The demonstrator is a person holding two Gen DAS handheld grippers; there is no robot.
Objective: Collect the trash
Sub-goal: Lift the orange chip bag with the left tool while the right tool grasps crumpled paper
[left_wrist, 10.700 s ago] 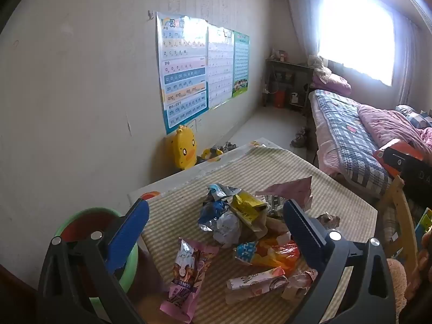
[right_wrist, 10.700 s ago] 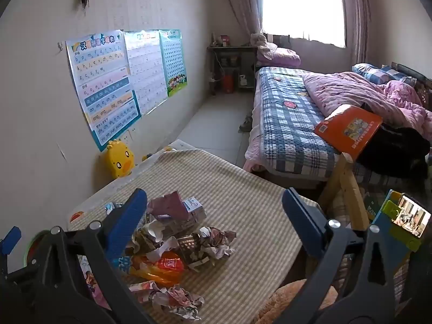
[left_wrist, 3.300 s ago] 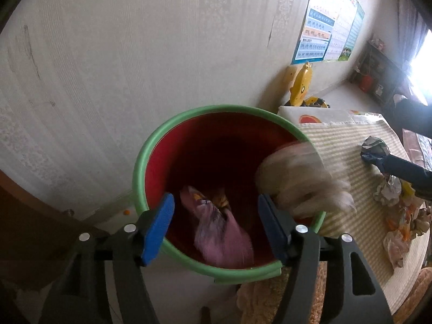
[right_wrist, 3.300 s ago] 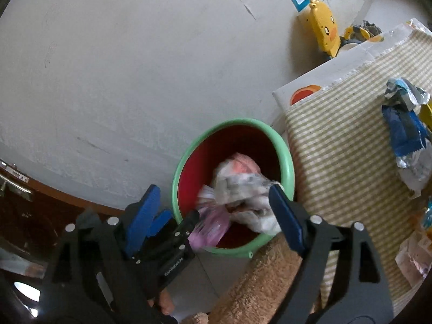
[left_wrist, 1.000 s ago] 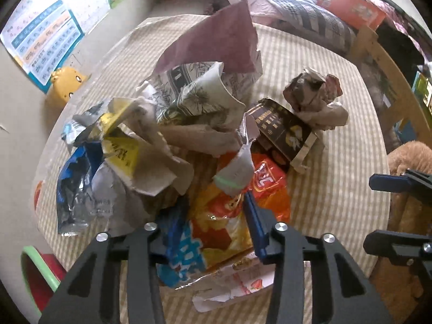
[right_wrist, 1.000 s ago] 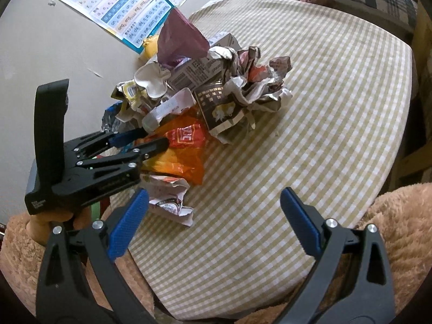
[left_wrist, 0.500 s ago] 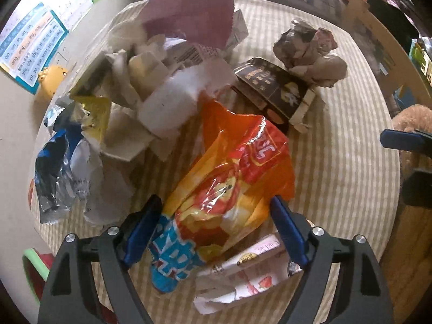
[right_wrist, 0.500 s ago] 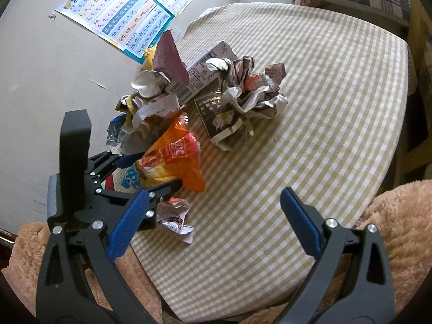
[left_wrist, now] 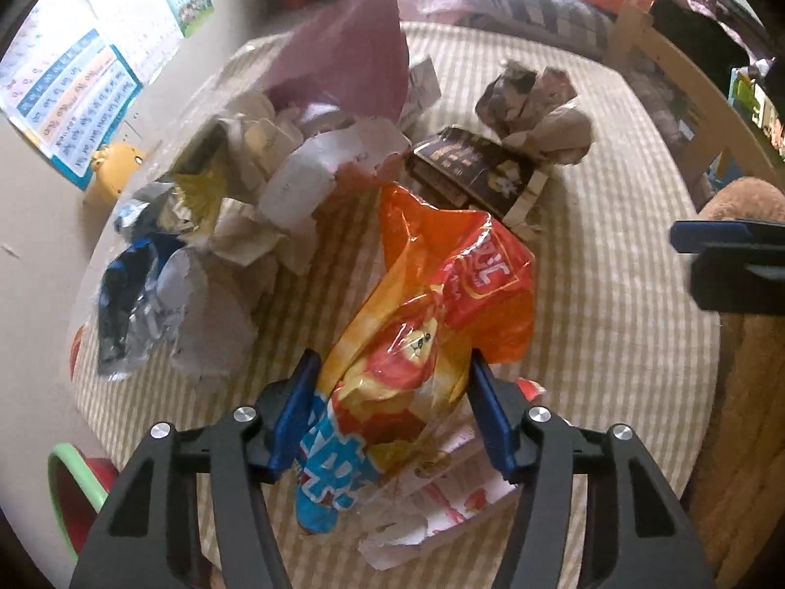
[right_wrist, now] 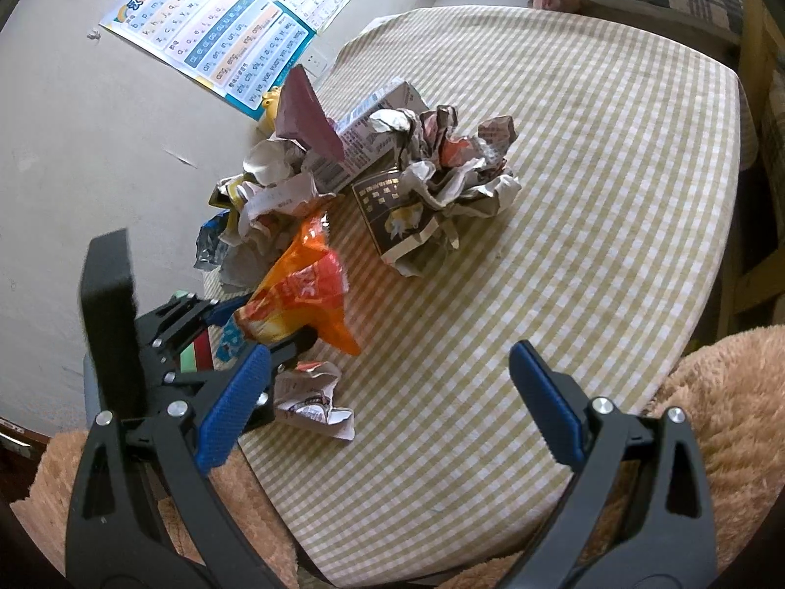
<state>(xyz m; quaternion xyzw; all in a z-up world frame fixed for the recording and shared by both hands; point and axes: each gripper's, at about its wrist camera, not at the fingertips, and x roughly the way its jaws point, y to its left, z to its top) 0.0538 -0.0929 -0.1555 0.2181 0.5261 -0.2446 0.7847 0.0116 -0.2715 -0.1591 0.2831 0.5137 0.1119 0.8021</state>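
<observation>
From the left wrist, your left gripper (left_wrist: 392, 397) is closing its jaws around the orange snack bag (left_wrist: 431, 324), whose crinkled body already fills the gap between the blue pads; whether the pads press it yet is hard to say. The bag lies on the checked tablecloth (left_wrist: 613, 343), near the table's edge, over a crumpled white wrapper (left_wrist: 441, 505), with the red bin (left_wrist: 73, 486) low at the left. It looks light, thin and slick, likely to fold rather than resist, so take it across the puffed middle where film bunches, not by the loose orange flap. From the right wrist, your right gripper (right_wrist: 387, 395) hangs with jaws wide apart and nothing between them, above bare cloth at the near edge of the table (right_wrist: 588, 196). There the bag sits at the left gripper's tips, apart from the crumpled paper ball (right_wrist: 451, 167) and the dark carton (right_wrist: 392, 211) farther in; both seem equally light, the carton stiffer.
</observation>
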